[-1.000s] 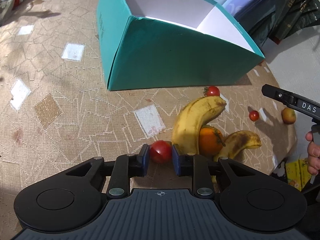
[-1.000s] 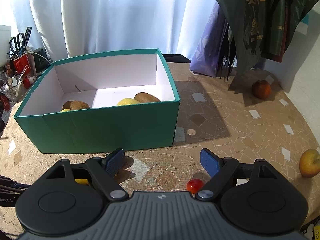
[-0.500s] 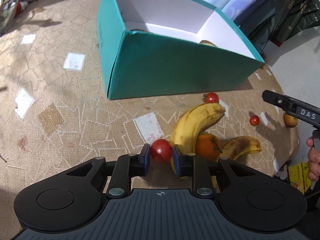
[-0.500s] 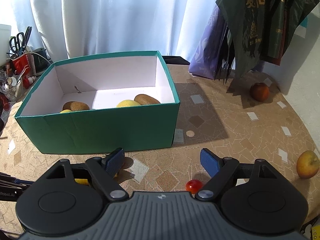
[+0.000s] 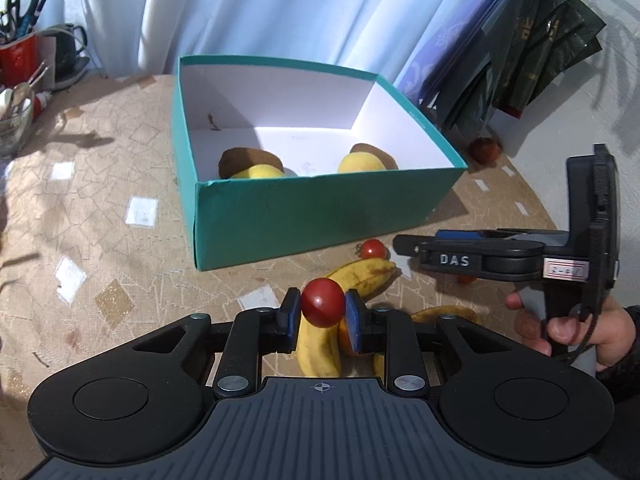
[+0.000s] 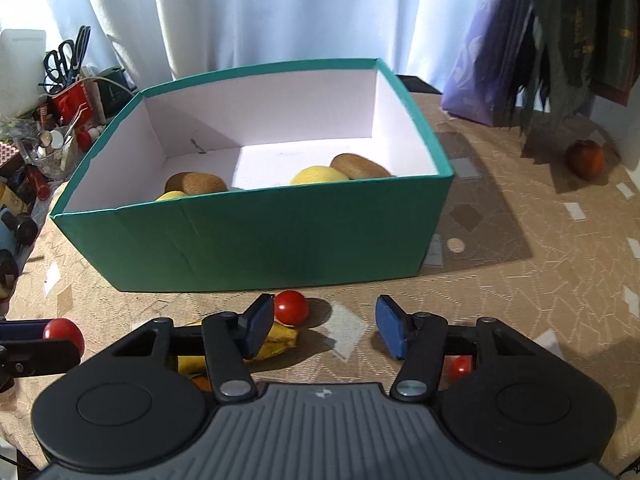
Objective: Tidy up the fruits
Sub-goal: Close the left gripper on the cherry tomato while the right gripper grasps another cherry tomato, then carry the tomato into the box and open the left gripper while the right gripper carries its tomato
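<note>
- My left tongs pinch a red tomato between the blue pads, held clear above the bench; I judge it is up there so it can pass over the near wall of the box.
- That teal box sits at 12 o'clock from the tomato, open on top, with kiwis and yellow fruit already on its floor, so it looks like the collecting place.
- My right tongs are closing, pads not yet pressing on anything. A second tomato lies on the bench just beside the left pad, at about 10 o'clock within the gap.
- I would shift those tongs leftward first, since the tomato is off-centre and could roll away.
- A banana lies under the lifted tomato, untouched; a third small tomato hides beneath the right tongs' arm.
</note>
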{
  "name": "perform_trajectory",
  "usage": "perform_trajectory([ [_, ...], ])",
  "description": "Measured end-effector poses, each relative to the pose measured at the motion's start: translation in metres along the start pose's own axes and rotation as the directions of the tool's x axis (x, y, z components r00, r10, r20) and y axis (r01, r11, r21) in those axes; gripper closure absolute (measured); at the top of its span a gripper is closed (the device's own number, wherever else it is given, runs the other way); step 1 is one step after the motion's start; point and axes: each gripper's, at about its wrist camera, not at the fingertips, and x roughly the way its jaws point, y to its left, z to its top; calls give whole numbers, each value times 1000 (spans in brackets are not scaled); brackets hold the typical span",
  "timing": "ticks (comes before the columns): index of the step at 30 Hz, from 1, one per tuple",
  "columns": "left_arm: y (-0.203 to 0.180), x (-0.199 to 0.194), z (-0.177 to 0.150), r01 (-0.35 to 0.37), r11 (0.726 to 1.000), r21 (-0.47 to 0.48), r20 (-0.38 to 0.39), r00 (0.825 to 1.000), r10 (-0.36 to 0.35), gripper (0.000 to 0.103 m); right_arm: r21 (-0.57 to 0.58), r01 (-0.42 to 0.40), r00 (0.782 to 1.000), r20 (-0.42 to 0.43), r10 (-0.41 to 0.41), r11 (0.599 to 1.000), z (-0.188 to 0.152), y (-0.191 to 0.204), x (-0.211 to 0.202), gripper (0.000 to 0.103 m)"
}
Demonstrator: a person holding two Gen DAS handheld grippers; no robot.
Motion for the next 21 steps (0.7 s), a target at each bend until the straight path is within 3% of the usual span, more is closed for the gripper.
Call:
perform_trajectory([
  [4, 2, -6, 2, -19, 1000, 4, 20, 1000, 19, 76, 2, -32, 997, -63, 32, 999, 6, 8, 25, 64],
  [10, 9, -8, 5, -29, 1000, -3, 27, 999, 30, 76, -14, -48, 993, -107, 46, 999, 13, 13, 40, 68],
  [13, 12, -7, 8, -30, 1000, -8, 27, 999, 30, 76, -23, -47, 991, -127, 43, 999, 15, 15, 46, 76],
  [21, 12, -3, 14, -10, 1000, 8, 23, 1000, 10, 76, -32, -41, 988, -151, 36, 999, 19, 16, 51, 76],
])
